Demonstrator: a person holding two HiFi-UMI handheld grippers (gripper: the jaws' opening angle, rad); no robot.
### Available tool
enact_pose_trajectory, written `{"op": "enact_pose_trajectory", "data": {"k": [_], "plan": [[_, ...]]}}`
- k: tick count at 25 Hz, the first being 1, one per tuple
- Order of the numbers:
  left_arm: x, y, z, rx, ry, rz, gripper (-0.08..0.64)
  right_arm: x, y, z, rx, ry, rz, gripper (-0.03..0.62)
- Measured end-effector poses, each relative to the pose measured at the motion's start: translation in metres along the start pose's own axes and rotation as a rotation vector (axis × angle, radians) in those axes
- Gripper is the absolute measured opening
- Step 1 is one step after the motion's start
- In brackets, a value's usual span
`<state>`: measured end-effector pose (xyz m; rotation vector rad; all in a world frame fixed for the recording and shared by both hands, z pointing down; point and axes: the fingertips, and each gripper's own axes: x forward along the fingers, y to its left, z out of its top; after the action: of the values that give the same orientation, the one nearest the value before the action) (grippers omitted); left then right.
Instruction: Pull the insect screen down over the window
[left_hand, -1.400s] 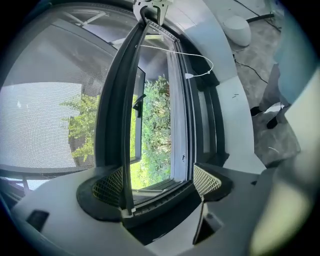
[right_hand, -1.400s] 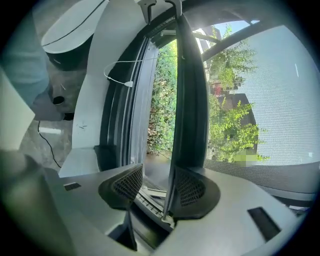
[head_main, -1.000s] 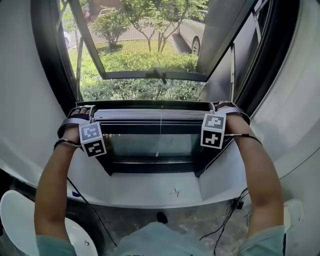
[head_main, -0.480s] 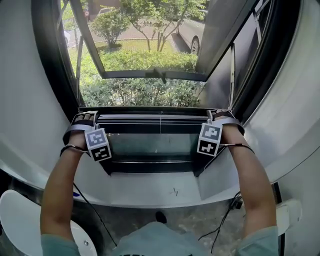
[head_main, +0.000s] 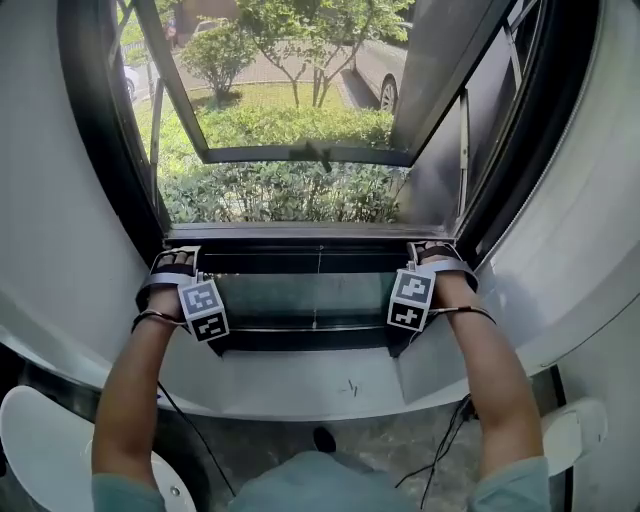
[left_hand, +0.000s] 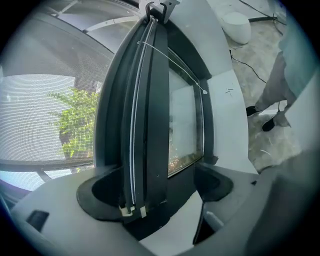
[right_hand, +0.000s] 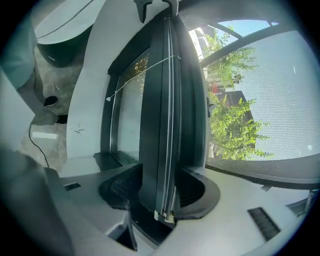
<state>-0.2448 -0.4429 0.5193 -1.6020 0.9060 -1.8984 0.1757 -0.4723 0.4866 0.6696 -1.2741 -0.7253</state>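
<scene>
Two grippers clamped: left gripper (left_hand: 152, 197) and right gripper (right_hand: 160, 192) each pinch one end of the insect screen's pull bar (head_main: 318, 258) | bar runs level, left-to-right between them | sill frame (head_main: 300, 338) lies just below — both hands equally near.

Two grippers: left gripper (head_main: 176, 260), right gripper (head_main: 431, 251). Two marker cubes (head_main: 203, 310) (head_main: 410, 300). One screen bar (head_main: 310, 259). One pull cord (head_main: 317, 290). One window (head_main: 300, 152).

Between left claw (head_main: 172, 262) and right claw (head_main: 432, 252), screen bar (head_main: 318, 258); window (head_main: 310, 153) behind.
</scene>
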Motion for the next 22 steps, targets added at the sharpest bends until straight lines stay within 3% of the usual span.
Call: {"op": "enact_pose_trajectory", "data": {"k": [14,22], "plan": [[0.0009,-0.005,0.0034,-0.035,-0.021,-0.033,0.428,0.0023,0.0044,0.0004,0.043,-0.002,-0.015,0.206],[0.0057,-0.0053,0.0058,-0.065,-0.053,0.008,0.428,0.0079,0.0001,0.002,0.128,0.015,-0.168,0.186]]}}
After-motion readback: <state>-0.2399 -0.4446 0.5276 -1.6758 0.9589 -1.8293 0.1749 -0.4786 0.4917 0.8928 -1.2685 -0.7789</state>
